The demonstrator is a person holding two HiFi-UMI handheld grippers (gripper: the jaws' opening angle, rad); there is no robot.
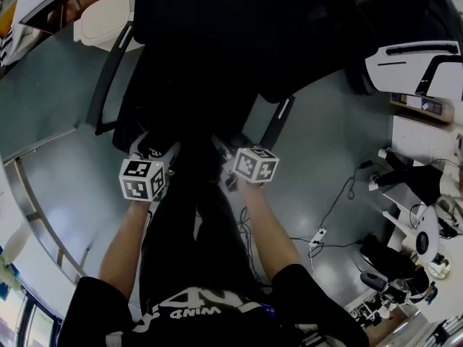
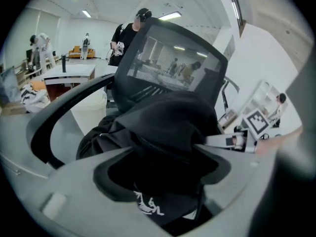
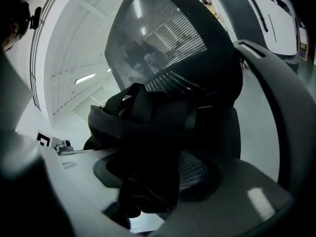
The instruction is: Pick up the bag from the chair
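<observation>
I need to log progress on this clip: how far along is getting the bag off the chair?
Done: the approach, since both grippers are at the bag. In hand: the left gripper has its jaws pinching the black fabric, and the right gripper has its jaws closed on a dark fold of it. Left: the lift itself. The bag seems to sit against the chair backrest, over the mesh seat.
</observation>
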